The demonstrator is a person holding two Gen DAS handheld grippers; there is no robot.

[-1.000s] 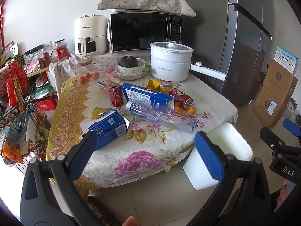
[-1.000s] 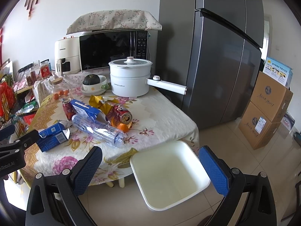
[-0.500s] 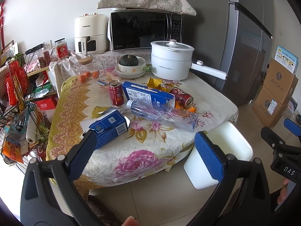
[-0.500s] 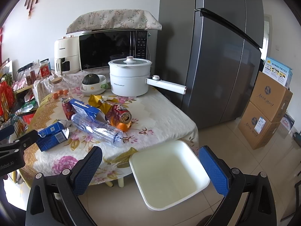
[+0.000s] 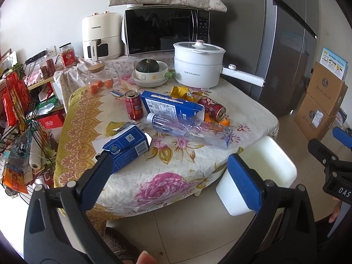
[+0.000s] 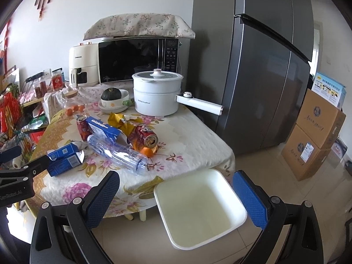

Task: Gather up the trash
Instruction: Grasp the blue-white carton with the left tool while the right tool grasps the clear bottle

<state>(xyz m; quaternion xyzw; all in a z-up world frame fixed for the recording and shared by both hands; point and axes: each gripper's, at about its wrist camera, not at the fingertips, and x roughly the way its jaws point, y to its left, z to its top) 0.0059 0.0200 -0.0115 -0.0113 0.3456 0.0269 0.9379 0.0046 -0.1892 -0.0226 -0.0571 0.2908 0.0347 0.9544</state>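
Trash lies on the flowered tablecloth: a small blue carton [image 5: 126, 148] [image 6: 66, 159], a long blue carton [image 5: 171, 107] [image 6: 105, 129], a clear plastic bottle [image 5: 189, 129] [image 6: 116, 151], an upright red can [image 5: 133, 107] [image 6: 81, 126], a red can on its side [image 5: 212, 107] [image 6: 147, 135], a yellow wrapper [image 5: 181, 92] [image 6: 117, 118] and orange peel [image 6: 147, 151]. A white empty bin [image 6: 199, 206] [image 5: 264, 167] stands on the floor at the table's corner. My left gripper [image 5: 173, 182] is open, short of the table edge. My right gripper [image 6: 176, 195] is open above the bin.
At the table's back stand a white pot [image 6: 157, 93] with a long handle, a bowl with a squash [image 5: 148, 71], a glass jar [image 5: 99, 77], a microwave [image 5: 165, 30] and an air fryer [image 5: 101, 36]. A grey fridge [image 6: 264, 66] and cardboard boxes [image 6: 312, 136] are right; a cluttered wire rack [image 5: 19, 118] is left.
Both grippers have drifted slightly; the view has barely shifted. Nothing on the table moved and both grippers stay open.
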